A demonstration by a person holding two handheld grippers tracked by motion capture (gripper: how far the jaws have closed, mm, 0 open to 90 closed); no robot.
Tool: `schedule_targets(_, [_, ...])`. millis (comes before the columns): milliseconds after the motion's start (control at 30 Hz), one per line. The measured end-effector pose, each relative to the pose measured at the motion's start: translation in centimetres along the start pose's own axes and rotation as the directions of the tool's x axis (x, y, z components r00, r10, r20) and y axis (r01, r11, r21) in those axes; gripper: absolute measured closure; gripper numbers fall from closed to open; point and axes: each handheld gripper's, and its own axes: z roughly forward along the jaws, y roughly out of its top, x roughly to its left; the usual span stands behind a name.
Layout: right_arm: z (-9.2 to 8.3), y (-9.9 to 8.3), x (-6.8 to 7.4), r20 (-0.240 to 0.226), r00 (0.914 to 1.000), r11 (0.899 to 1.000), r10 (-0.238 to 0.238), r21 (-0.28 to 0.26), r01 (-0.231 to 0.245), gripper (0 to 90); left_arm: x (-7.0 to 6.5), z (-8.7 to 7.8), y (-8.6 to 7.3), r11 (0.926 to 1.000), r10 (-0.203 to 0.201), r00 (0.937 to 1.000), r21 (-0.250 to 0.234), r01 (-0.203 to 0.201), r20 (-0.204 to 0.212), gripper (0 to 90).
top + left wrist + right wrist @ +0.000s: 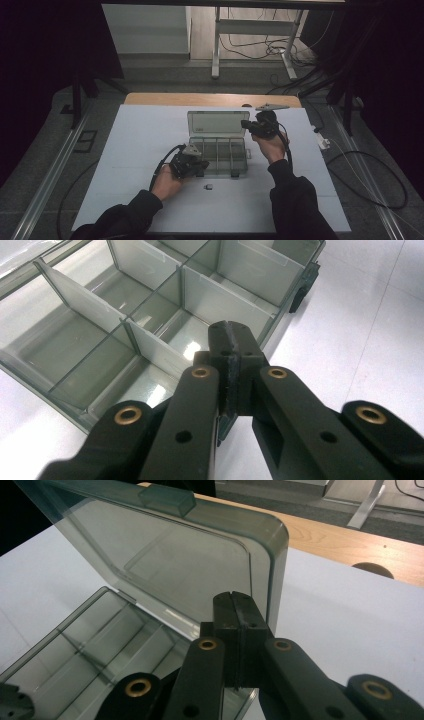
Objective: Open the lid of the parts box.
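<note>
A clear plastic organiser box lies open mid-table, with its lid standing up at the back. Dividers split the tray into several empty compartments. My left gripper sits at the box's front left corner. Its jaws are shut, and its tip hangs over the front wall with nothing between the pads. My right gripper is raised at the lid's right edge. It is also shut and empty, its tip just in front of the lid's rounded corner.
A white sheet covers the table, and a wooden strip shows along its far edge. A small dark piece lies on the sheet in front of the box. Cables trail on the floor to the right.
</note>
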Motion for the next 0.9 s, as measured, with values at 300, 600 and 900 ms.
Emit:
schedule_targets(300, [0.8,0.4,-1.0,0.02,0.9997,1.0,0.016,-0.009,-0.015,89.0,0.0,0.0,0.0,1.0,0.004,1.0,0.0,-0.004,0.002,89.6])
schedule_targets(600, [2.2,0.4,-1.7,0.042,0.9989,1.0,0.02,0.012,-0.02,89.0,0.0,0.0,0.0,1.0,0.009,0.9999,0.0,-0.009,0.004,89.6])
schedule_targets(900, [2.3,0.1,-2.0,0.05,0.9986,0.999,0.018,0.038,-0.02,86.7,-0.1,0.0,0.1,0.9997,0.024,0.9997,0.001,-0.024,-0.006,89.5])
